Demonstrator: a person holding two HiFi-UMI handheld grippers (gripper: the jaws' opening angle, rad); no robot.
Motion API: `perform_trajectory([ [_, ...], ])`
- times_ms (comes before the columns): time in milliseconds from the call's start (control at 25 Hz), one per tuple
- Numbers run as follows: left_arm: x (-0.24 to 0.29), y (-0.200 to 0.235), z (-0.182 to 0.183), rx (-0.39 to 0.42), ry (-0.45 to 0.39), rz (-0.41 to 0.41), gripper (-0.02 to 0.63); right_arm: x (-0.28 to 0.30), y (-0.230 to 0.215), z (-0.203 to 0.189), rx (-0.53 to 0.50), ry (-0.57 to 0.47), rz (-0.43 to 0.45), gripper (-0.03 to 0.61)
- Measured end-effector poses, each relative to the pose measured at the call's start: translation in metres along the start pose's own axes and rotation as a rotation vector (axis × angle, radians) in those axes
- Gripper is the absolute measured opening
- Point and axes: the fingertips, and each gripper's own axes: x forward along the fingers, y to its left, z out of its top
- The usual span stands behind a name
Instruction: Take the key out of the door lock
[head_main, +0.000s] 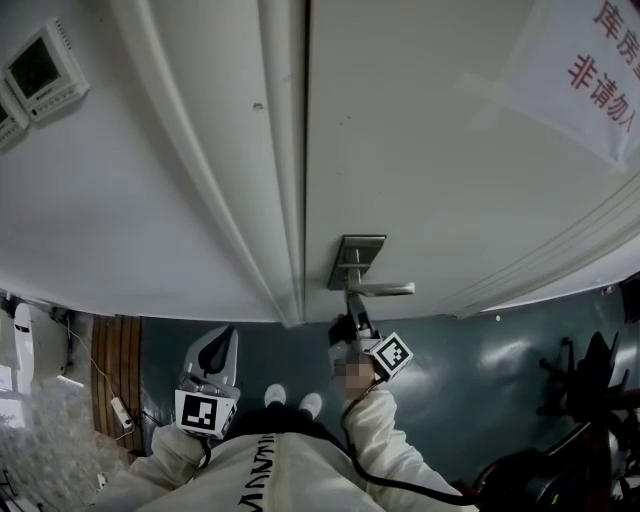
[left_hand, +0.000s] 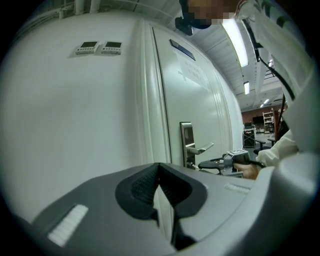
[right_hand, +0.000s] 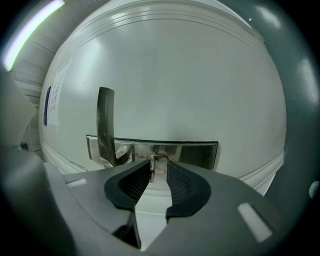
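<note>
A small metal key (right_hand: 158, 163) sticks out of the steel lock plate (right_hand: 195, 153) on the white door, to the right of the lever handle (right_hand: 106, 120). My right gripper (right_hand: 158, 170) is open, and the key's head stands between its pads close to the left one, with a gap on the right. In the head view my right gripper (head_main: 357, 312) reaches up just under the lock plate (head_main: 356, 258) and handle (head_main: 386, 289); the key is too small to make out there. My left gripper (head_main: 222, 342) hangs shut and empty away from the door, left of the door frame.
Two wall control panels (head_main: 40, 70) sit at the upper left. A paper notice with red print (head_main: 600, 60) is taped to the door at upper right. A dark chair (head_main: 590, 390) stands on the floor at the right, and a power strip (head_main: 122, 412) lies at the left.
</note>
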Motion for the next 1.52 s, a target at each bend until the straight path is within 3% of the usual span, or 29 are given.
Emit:
perform_trajectory([
  [280,0.003,-0.002,-0.005,0.006,0.010,-0.016,0.000,0.009,0.003,0.000,0.015,-0.008,0.031,0.090],
  [520,0.000,-0.002,-0.005,0.000,0.009,-0.014,0.000,0.013,0.008,0.000,0.019,-0.012,0.049,0.029],
  [1520,-0.010,-0.010,-0.005,-0.021,-0.005,-0.031,0.000,-0.007,0.008,-0.006,0.014,-0.046,0.053,0.021],
])
